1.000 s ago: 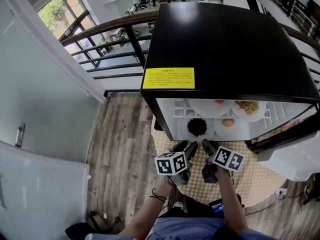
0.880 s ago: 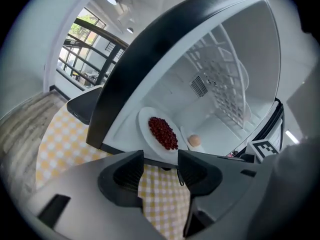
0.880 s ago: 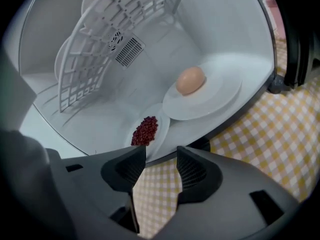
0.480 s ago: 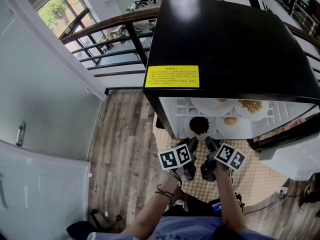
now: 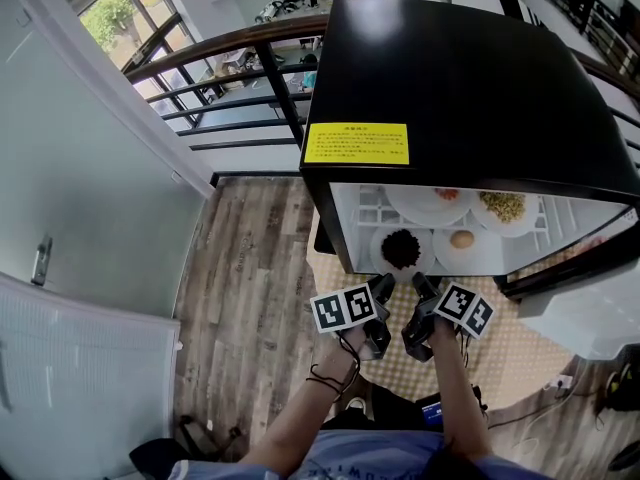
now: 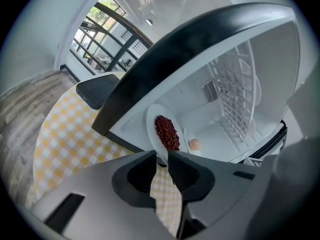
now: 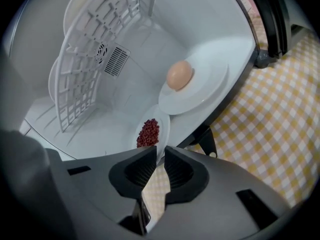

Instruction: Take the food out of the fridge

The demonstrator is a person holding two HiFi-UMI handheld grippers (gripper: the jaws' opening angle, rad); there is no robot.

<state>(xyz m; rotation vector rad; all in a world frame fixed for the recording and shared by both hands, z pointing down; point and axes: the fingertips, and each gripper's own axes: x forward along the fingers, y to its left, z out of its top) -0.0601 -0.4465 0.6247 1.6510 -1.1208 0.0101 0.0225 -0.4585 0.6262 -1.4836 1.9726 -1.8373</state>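
On the fridge's [image 5: 460,78] lower level, at the front of the open compartment, sits the plate of red beans [image 5: 400,250], its near rim reaching the opening's edge. Both hand-held grippers meet it there. The left hand-held gripper [image 5: 383,288] has its jaws closing on the near rim; in the left gripper view the thin white edge of the plate runs down between the two jaw tips [image 6: 161,158], which stand only a narrow gap apart, pressed to it. The right hand-held gripper [image 5: 420,286] is just beside it, its jaws likewise closing on the same rim, which slips between its tips [image 7: 160,151] in the right gripper view.

Just beside the beans, to the right in the head view, a second white plate [image 5: 478,256] carries a single egg [image 7: 179,74]. Above both, a white wire shelf [image 7: 95,69] holds two more plates: one with something orange-red [image 5: 445,196], one with yellowish food [image 5: 503,206].

A yellow label [image 5: 357,143] sits on the black top near its front edge. The fridge stands on a yellow-checked cloth [image 5: 510,343], with grey wood flooring [image 5: 250,268] to the left and a dark railing [image 5: 230,88] beyond.
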